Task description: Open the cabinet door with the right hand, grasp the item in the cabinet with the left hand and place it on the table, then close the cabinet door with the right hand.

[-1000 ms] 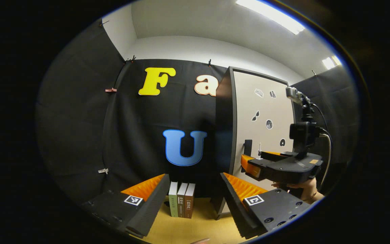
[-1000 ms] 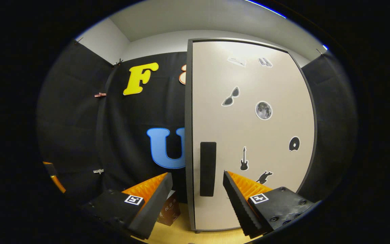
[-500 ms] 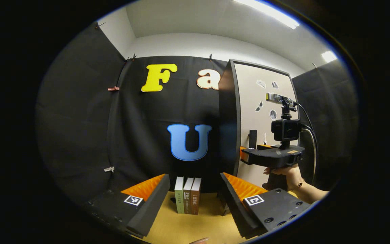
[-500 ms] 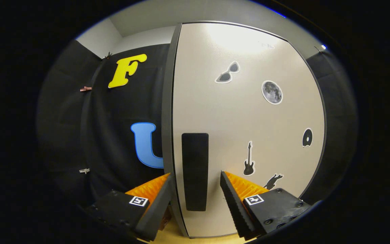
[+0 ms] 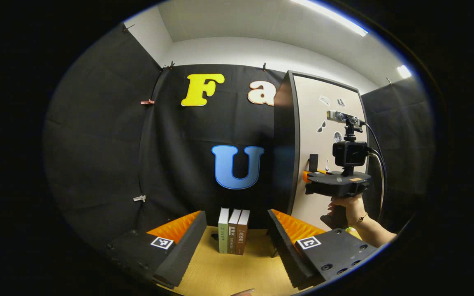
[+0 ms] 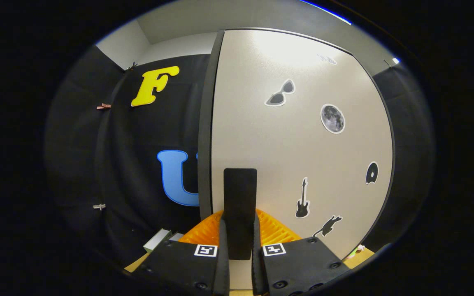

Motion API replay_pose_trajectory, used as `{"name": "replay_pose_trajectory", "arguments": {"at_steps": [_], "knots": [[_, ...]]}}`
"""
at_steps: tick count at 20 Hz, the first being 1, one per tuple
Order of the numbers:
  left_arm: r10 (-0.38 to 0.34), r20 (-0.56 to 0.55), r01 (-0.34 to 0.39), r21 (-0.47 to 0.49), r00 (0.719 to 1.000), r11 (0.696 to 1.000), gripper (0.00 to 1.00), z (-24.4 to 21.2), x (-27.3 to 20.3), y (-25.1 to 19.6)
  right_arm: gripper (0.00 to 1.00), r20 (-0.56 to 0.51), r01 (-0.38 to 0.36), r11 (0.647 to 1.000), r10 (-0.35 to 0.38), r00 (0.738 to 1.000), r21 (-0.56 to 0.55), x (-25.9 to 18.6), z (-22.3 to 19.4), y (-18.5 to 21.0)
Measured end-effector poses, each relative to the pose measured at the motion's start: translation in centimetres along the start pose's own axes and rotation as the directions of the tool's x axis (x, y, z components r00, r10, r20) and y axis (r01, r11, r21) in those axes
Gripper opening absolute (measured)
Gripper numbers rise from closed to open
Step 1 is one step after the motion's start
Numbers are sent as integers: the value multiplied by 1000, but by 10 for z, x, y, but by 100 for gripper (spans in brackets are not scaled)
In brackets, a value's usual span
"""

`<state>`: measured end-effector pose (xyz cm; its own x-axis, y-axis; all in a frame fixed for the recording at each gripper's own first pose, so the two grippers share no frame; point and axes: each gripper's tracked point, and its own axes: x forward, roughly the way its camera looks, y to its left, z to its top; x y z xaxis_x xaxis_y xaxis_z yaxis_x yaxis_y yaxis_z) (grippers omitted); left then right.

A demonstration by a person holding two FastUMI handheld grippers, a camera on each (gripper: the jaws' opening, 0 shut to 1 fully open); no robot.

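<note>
right tool (image 6: 239, 246) clamped on black handle (image 6: 240, 205) of closed cabinet door (image 6: 303, 144). left tool (image 5: 235, 242) spread wide above counter (image 5: 220, 275), 3 books (image 5: 233, 231) at 12 o'clock between its fingers.

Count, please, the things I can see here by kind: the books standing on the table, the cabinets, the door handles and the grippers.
Books: 3
Cabinet: 1
Door handle: 1
Grippers: 2, the left gripper and the right gripper
Total: 7
</note>
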<state>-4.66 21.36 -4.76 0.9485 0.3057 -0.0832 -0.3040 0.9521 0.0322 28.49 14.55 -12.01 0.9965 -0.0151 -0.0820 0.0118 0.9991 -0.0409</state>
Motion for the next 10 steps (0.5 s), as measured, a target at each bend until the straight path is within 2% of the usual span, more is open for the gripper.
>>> {"name": "replay_pose_trajectory", "arguments": {"at_steps": [1, 2, 5, 10], "knots": [[-2, 7, 2, -1, 1000, 1000, 93, 2, -3, 2, 20, -1, -5, 1000, 5, 1000, -6, -2, 0, 0], [-3, 14, 3, 2, 1000, 1000, 93, 4, -5, 3, 25, -6, -9, 1000, 9, 1000, -7, -6, -1, -1], [-13, 20, 13, 31, 1000, 999, 93, 4, -17, -3, 25, -3, -51, 999, 51, 999, -3, -22, 2, -2], [-105, 2, 105, 41, 994, 994, 93, -5, -31, -19, 25, 4, -90, 996, 90, 996, 2, -74, 9, -12]]}}
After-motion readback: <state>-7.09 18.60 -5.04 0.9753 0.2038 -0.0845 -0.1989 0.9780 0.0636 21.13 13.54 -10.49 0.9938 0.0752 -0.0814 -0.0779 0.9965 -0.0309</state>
